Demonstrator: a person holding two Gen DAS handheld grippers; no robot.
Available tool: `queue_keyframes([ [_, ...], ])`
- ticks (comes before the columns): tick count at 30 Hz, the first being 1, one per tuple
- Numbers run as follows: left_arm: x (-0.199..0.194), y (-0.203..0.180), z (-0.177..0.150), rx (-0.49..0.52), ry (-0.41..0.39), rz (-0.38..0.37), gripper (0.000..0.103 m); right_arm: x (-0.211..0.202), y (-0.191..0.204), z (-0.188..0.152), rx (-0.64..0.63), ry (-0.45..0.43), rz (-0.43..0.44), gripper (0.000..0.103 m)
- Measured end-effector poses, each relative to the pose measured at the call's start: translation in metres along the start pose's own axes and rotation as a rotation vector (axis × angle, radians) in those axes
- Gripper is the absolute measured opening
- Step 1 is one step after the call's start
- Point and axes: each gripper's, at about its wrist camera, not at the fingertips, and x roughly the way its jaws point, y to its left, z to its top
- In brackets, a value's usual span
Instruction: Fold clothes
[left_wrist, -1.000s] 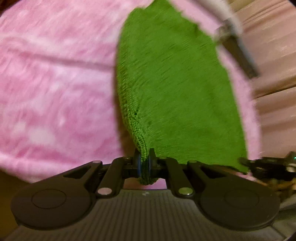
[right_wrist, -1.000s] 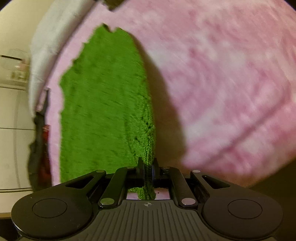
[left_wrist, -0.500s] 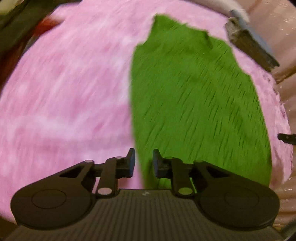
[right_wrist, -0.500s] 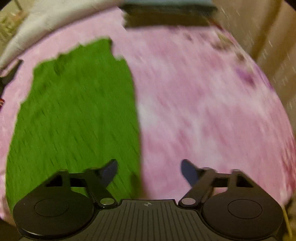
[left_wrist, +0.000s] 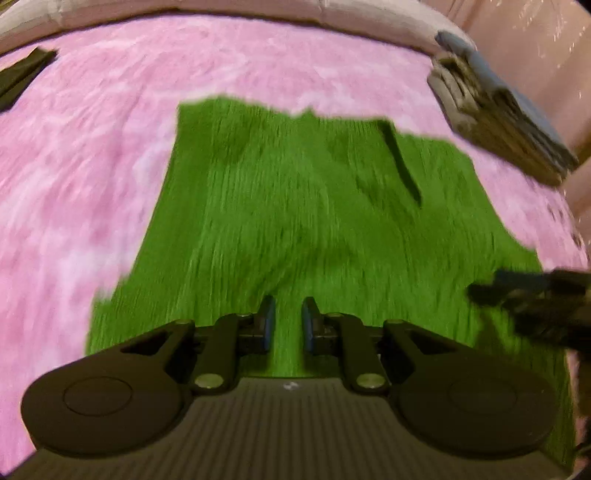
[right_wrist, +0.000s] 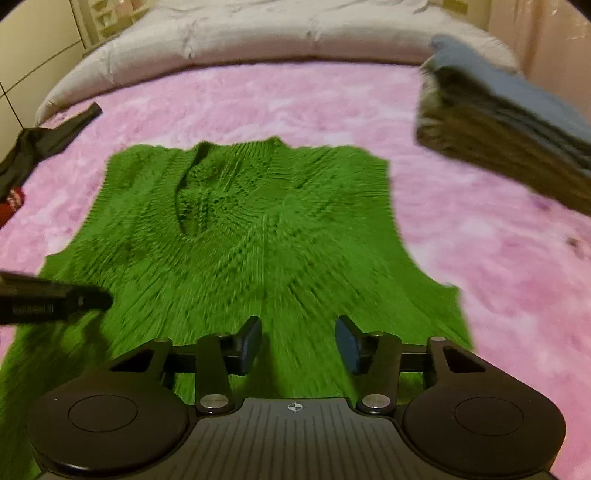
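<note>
left claw (left_wrist: 289, 320) sat low over the near end of the green sweater (left_wrist: 317, 229), jaws only a narrow gap apart, nothing between the pads, just knit showing through the gap. right claw (right_wrist: 298, 341) was beside it over the same near end, jaws about half open and just been closing, also empty; no fabric pinched in either wrist view. each claw showed at the edge of the other's view, so they were side by side, left one toward the sweater's left half, right one toward its right half.

sweater lay flat on the pink blanket (right_wrist: 498, 258) on the bed, spread out, not bunched. its long axis ran straight away from both claws: near end under the fingers, neckline (right_wrist: 221, 173) at the far end. side edges ran roughly parallel to the pointing direction of both claws.

judgement: next fold probably turns on that axis. both claws were about equally close to the near end, so a fold away toward the neckline suits both together; a side fold would go to whichever claw is on that side.

stack of folded clothes (right_wrist: 509, 122) was far right, a dark garment (right_wrist: 40, 144) far left, both apart from the sweater. frames blurred, edge detail unclear.
</note>
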Motion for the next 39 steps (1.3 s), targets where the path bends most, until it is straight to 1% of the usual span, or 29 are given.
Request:
queue_keyframes([
  [3, 0.023, 0.001, 0.035, 0.022, -0.026, 0.009, 0.013, 0.03, 0.005, 0.025, -0.026, -0.012, 0.0, 0.049],
  [5, 0.037, 0.005, 0.056, 0.018, -0.045, 0.015, 0.006, 0.047, 0.01, 0.041, -0.039, -0.019, 0.002, 0.049],
  [7, 0.038, 0.007, 0.063, 0.01, -0.036, -0.004, 0.004, 0.055, 0.012, 0.051, -0.044, -0.021, 0.004, 0.049],
  [9, 0.039, 0.009, 0.07, 0.002, -0.026, -0.024, 0.004, 0.047, 0.013, 0.053, -0.043, -0.005, 0.003, 0.049],
  [12, 0.029, 0.007, 0.054, -0.018, 0.008, -0.096, 0.007, 0.024, 0.012, 0.048, -0.012, -0.017, 0.032, 0.049],
  [14, 0.031, 0.005, 0.045, -0.027, 0.024, -0.128, 0.009, 0.024, 0.013, 0.048, -0.004, -0.023, 0.051, 0.049],
  [15, 0.037, 0.002, 0.046, -0.003, 0.011, -0.114, 0.01, 0.034, 0.016, 0.052, -0.014, -0.023, 0.051, 0.049],
  [16, 0.044, -0.002, 0.052, 0.014, -0.002, -0.111, 0.01, 0.049, 0.017, 0.058, -0.032, -0.01, 0.039, 0.049],
  [17, 0.049, -0.003, 0.061, 0.016, -0.02, -0.108, 0.008, 0.064, 0.016, 0.063, -0.046, 0.004, 0.026, 0.049],
  [18, 0.048, 0.001, 0.07, 0.0, -0.022, -0.119, 0.007, 0.072, 0.014, 0.07, -0.053, 0.004, 0.033, 0.051],
  [19, 0.047, 0.005, 0.08, -0.015, -0.025, -0.13, 0.007, 0.072, 0.01, 0.078, -0.052, 0.004, 0.052, 0.052],
  [21, 0.029, 0.013, 0.087, -0.004, -0.072, -0.151, 0.008, 0.063, 0.0, 0.091, -0.036, 0.007, 0.084, 0.052],
  [22, 0.017, 0.017, 0.086, 0.008, -0.104, -0.143, 0.01, 0.057, -0.01, 0.095, -0.017, -0.01, 0.089, 0.052],
  [23, 0.009, 0.026, 0.087, -0.002, -0.118, -0.126, 0.021, 0.053, -0.023, 0.098, 0.005, -0.024, 0.09, 0.055],
  [24, 0.001, 0.035, 0.087, -0.013, -0.132, -0.109, 0.027, 0.05, -0.035, 0.102, 0.027, -0.037, 0.091, 0.062],
  [25, 0.001, 0.049, 0.09, -0.062, -0.138, -0.088, 0.035, 0.046, -0.048, 0.105, 0.049, -0.05, 0.092, 0.08],
  [26, 0.001, 0.064, 0.093, -0.111, -0.143, -0.068, 0.04, 0.046, -0.061, 0.109, 0.08, -0.059, 0.092, 0.081],
  [27, 0.002, 0.078, 0.096, -0.16, -0.148, -0.049, 0.042, 0.05, -0.074, 0.114, 0.119, -0.065, 0.09, 0.081],
  [28, 0.007, 0.09, 0.099, -0.203, -0.137, -0.055, 0.047, 0.055, -0.086, 0.117, 0.161, -0.06, 0.108, 0.081],
  [29, 0.02, 0.101, 0.103, -0.249, -0.096, -0.107, 0.051, 0.063, -0.096, 0.121, 0.207, -0.045, 0.146, 0.081],
  [30, 0.032, 0.112, 0.107, -0.295, -0.055, -0.159, 0.052, 0.07, -0.107, 0.124, 0.253, -0.031, 0.184, 0.08],
  [31, 0.044, 0.118, 0.108, -0.331, -0.017, -0.217, 0.051, 0.078, -0.115, 0.127, 0.296, -0.012, 0.235, 0.071],
  [32, 0.057, 0.122, 0.107, -0.363, 0.024, -0.279, 0.046, 0.086, -0.119, 0.128, 0.332, 0.008, 0.284, 0.058],
  [33, 0.062, 0.12, 0.105, -0.353, 0.036, -0.291, 0.042, 0.092, -0.121, 0.128, 0.347, 0.021, 0.308, 0.052],
  [34, 0.067, 0.117, 0.104, -0.342, 0.047, -0.301, 0.023, 0.095, -0.121, 0.128, 0.344, 0.028, 0.321, 0.039],
  [35, 0.066, 0.112, 0.104, -0.292, 0.041, -0.288, 0.011, 0.099, -0.122, 0.128, 0.342, 0.035, 0.335, 0.018],
  [36, 0.058, 0.104, 0.104, -0.23, -0.008, -0.261, 0.01, 0.096, -0.119, 0.128, 0.315, 0.013, 0.334, 0.015],
  [37, 0.046, 0.095, 0.102, -0.152, -0.092, -0.225, 0.01, 0.086, -0.114, 0.128, 0.265, -0.037, 0.319, 0.013],
  [39, 0.028, 0.075, 0.093, 0.037, -0.227, -0.11, 0.01, 0.067, -0.104, 0.127, 0.152, -0.139, 0.253, 0.012],
])
